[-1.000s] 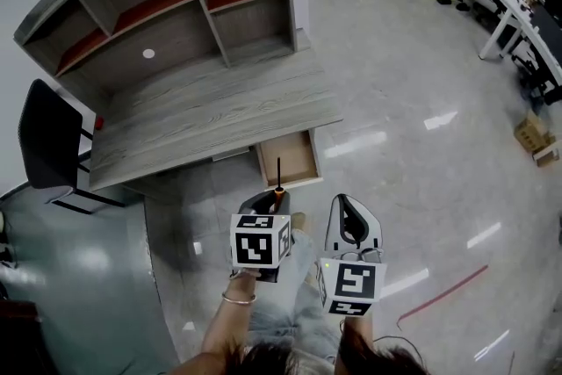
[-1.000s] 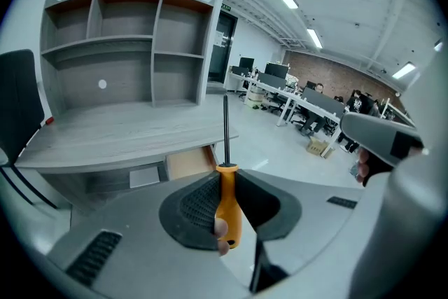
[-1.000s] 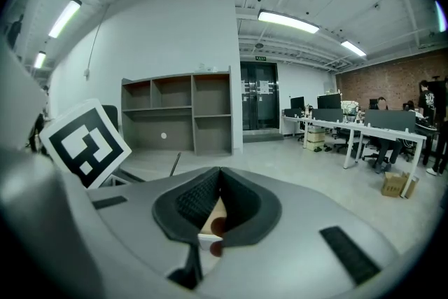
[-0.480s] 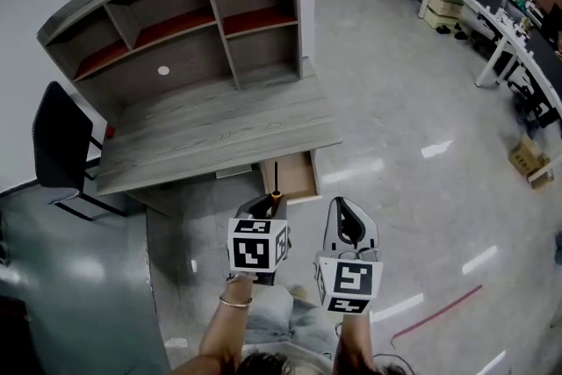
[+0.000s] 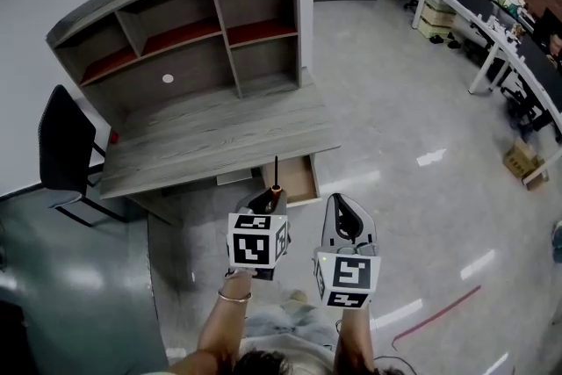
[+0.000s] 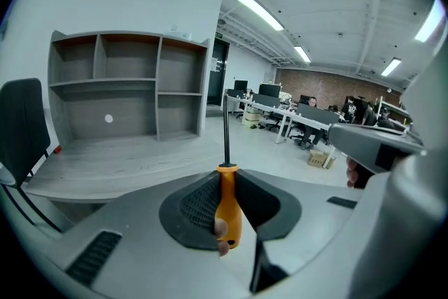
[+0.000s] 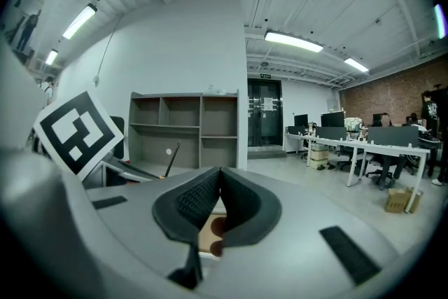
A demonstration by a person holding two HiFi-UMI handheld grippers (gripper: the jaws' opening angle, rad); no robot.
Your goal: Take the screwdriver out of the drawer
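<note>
The screwdriver (image 5: 276, 182) has an orange handle (image 6: 227, 210) and a thin black shaft that sticks out forward past the jaws. My left gripper (image 5: 271, 200) (image 6: 225, 177) is shut on the handle and holds it in the air in front of the desk. Beyond the shaft's tip, the wooden drawer (image 5: 299, 176) stands pulled out from under the desk's front edge. My right gripper (image 5: 344, 206) (image 7: 218, 175) hangs beside the left one, on its right, jaws shut with nothing between them.
The grey wooden desk (image 5: 211, 140) carries an open shelf unit (image 5: 180, 35) with a box on top. A black chair (image 5: 61, 149) stands at the desk's left end. Office desks with monitors (image 5: 492, 22) line the far right across a shiny floor.
Both grippers have risen together, the left one still holding the screwdriver. The desk and the open drawer now lie lower and farther beneath them.
</note>
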